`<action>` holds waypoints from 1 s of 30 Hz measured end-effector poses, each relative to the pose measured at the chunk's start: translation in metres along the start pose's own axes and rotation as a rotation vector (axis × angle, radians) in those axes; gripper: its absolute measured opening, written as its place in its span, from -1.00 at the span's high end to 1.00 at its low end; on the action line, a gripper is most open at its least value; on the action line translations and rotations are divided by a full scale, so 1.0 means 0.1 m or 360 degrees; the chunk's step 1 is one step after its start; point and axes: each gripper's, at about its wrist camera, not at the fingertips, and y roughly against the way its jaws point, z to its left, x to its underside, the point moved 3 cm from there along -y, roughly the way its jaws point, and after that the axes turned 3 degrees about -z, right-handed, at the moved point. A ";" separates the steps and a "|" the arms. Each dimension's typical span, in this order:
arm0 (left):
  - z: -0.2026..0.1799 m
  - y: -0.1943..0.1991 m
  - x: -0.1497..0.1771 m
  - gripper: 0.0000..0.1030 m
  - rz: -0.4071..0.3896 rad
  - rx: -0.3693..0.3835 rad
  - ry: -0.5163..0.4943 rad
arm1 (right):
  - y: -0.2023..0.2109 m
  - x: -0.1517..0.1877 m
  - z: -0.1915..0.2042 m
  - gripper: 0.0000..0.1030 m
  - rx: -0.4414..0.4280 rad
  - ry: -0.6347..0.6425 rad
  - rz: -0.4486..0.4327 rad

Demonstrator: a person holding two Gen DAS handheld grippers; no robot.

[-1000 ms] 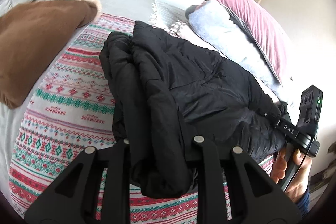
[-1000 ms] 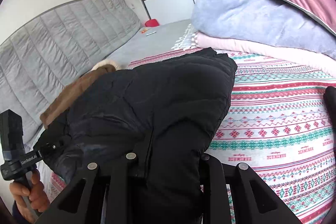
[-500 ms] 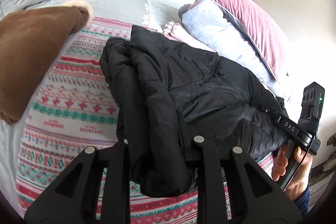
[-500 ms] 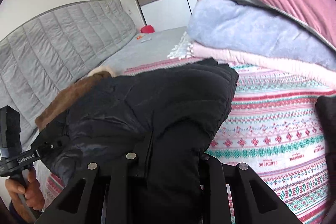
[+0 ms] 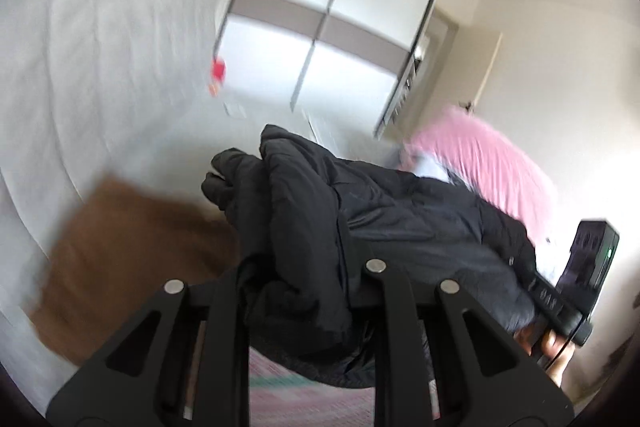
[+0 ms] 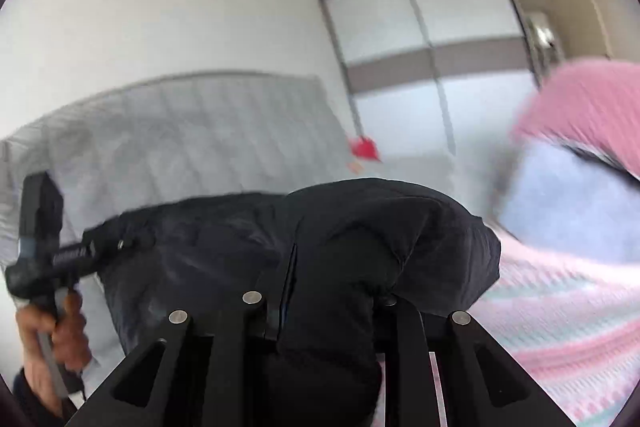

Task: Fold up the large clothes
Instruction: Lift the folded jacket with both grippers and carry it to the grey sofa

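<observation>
Now both grippers [image 5: 308, 303] [image 6: 320, 311] have raised the black jacket [image 5: 360, 211] higher.

Both wrist views look closely along their fingers, sharing the wardrobe [image 5: 332, 27].

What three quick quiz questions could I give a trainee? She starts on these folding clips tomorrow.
1. True or false: both grippers grip the black jacket.
2. What lies left of the jacket in the left wrist view: (a) brown garment, (b) green towel?
3. Fill in: the topmost cushion of the stack is ____.

Key: 1 true, left gripper and right gripper both clamp it; 2 a; 3 pink.
</observation>
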 end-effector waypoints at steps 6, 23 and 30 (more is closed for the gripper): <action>0.77 0.05 -0.65 0.60 -0.0120 -0.0294 -0.0130 | -0.91 -0.11 0.88 0.62 -0.0204 0.0060 -0.0192; 2.45 -0.29 1.03 0.53 0.0291 -0.0546 0.0201 | -2.07 1.97 1.04 0.59 -0.0448 -0.0424 0.0406; 2.30 -0.21 0.95 0.40 0.0343 -0.0613 0.0132 | -1.98 1.90 0.97 0.20 -0.0432 -0.0446 0.0553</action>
